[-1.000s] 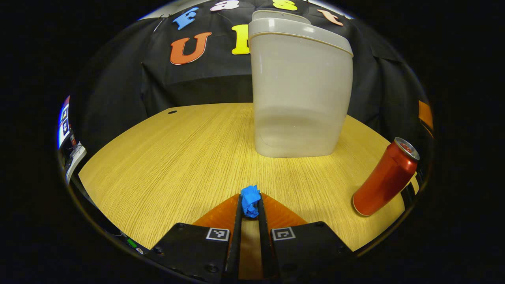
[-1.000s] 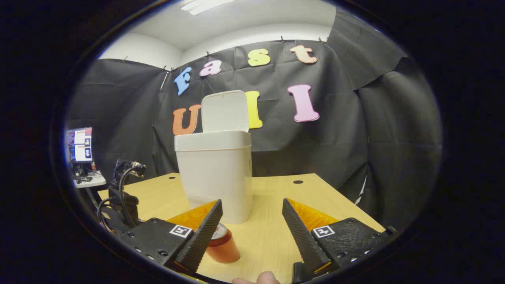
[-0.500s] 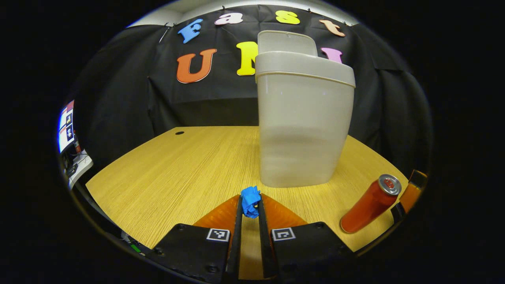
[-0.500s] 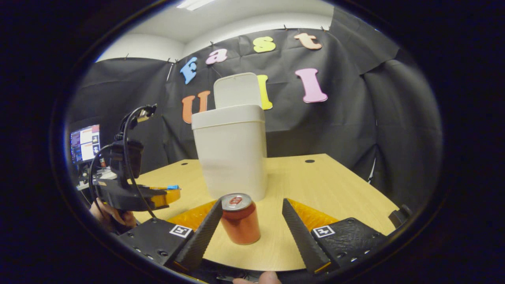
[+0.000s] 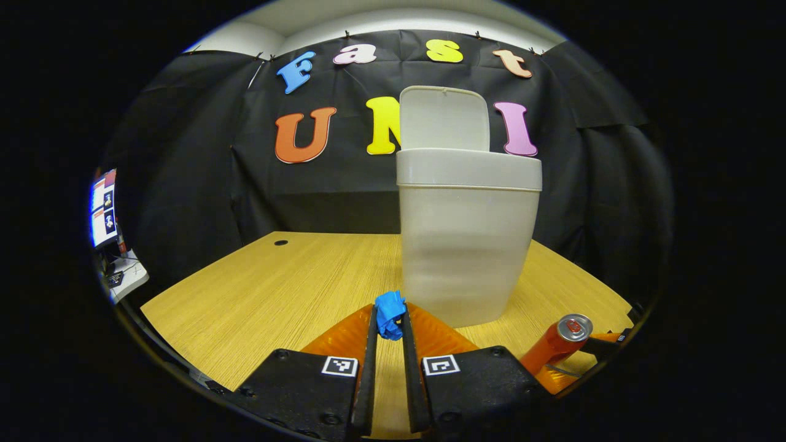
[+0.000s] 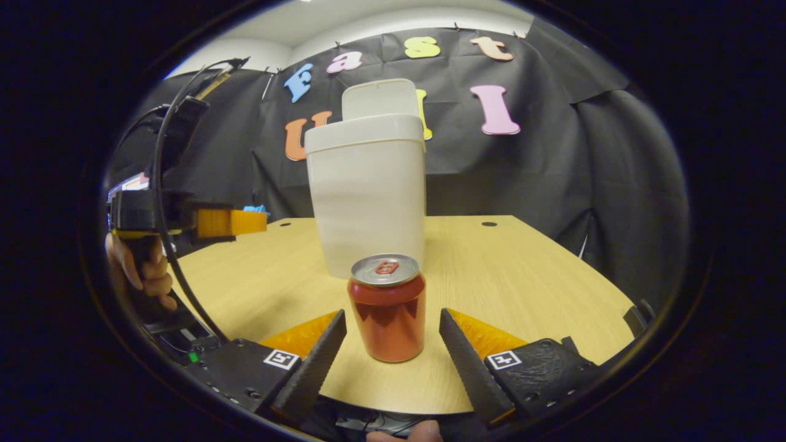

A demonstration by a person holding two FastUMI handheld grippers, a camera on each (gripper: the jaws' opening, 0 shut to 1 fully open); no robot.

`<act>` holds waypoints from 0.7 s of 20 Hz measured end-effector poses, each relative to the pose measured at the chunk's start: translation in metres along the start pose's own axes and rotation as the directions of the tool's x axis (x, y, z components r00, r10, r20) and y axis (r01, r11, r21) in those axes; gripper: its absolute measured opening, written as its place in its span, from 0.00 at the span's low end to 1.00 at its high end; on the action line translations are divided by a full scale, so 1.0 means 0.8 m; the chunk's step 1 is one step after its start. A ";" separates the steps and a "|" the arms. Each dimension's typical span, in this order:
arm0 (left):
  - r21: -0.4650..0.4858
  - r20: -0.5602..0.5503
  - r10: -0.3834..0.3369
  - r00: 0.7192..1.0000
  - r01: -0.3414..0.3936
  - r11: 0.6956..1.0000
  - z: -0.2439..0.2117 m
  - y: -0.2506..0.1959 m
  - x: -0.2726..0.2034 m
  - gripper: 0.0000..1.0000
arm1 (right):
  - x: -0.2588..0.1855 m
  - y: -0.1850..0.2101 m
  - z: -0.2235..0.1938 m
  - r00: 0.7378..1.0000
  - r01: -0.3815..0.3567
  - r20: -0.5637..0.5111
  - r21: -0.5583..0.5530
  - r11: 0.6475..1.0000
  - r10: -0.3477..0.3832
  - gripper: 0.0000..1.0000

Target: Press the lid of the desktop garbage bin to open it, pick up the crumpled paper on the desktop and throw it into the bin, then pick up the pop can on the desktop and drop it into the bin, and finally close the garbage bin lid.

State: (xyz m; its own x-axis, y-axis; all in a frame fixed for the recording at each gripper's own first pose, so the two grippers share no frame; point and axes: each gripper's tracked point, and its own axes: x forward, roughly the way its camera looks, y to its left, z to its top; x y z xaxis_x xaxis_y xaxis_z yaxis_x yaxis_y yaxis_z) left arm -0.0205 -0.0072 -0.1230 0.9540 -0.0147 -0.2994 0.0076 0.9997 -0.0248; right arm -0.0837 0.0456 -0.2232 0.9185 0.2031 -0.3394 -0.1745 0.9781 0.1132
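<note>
In the left gripper view, the left tongs (image 5: 389,328) sit at the bottom and are clenched on a small blue ball of crumpled paper (image 5: 389,314), with both fingers pressing its sides. The paper is held up above the light wooden surface (image 5: 276,288). Just past the paper stands the tall white plastic garbage bin (image 5: 466,245). Its flat white lid (image 5: 445,118) is flipped up at the back, so the bin is open. Low on the right edge of this view stands the red metal pop can (image 5: 556,351), close to part of the other tongs. In the right gripper view, the right tongs (image 6: 393,347) are spread wide apart, with one finger on each side of the pop can (image 6: 387,310). The fingers do not touch the can. The can stands upright on the surface (image 6: 522,270), and its silver top faces up. Behind the can is the bin (image 6: 368,196), with its lid (image 6: 379,98) standing up. Off to the left in this view, a hand (image 6: 138,270) holds the left tongs (image 6: 249,220) up in the air, near the bin, with a bit of the blue paper (image 6: 255,209) showing at the tip.
</note>
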 end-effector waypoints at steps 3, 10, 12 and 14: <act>0.006 0.037 0.002 0.999 -0.002 1.000 0.016 0.004 0.000 0.25 | 0.017 0.002 -0.011 0.999 0.002 -0.032 -0.001 1.000 -0.002 0.95; -0.005 0.053 -0.032 0.998 0.032 0.999 0.035 -0.002 0.004 0.25 | 0.038 -0.007 -0.011 0.999 0.024 -0.046 -0.002 1.000 -0.024 0.95; -0.004 0.080 -0.019 0.997 0.020 1.000 0.055 0.006 0.007 0.25 | 0.040 -0.008 -0.015 0.998 0.021 -0.053 0.010 1.000 -0.021 0.95; -0.013 0.104 -0.021 0.994 0.023 1.000 0.070 0.008 0.011 0.25 | 0.042 -0.007 -0.016 0.998 0.023 -0.054 0.000 1.000 -0.023 0.94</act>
State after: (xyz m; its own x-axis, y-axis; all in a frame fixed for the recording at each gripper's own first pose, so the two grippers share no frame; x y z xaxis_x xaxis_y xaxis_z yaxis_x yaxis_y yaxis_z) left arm 0.0047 0.0005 -0.0722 0.9796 -0.0334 -0.1982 0.0252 0.9987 -0.0439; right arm -0.0563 0.0472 -0.2473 0.9018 0.1827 -0.3917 -0.1533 0.9826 0.1053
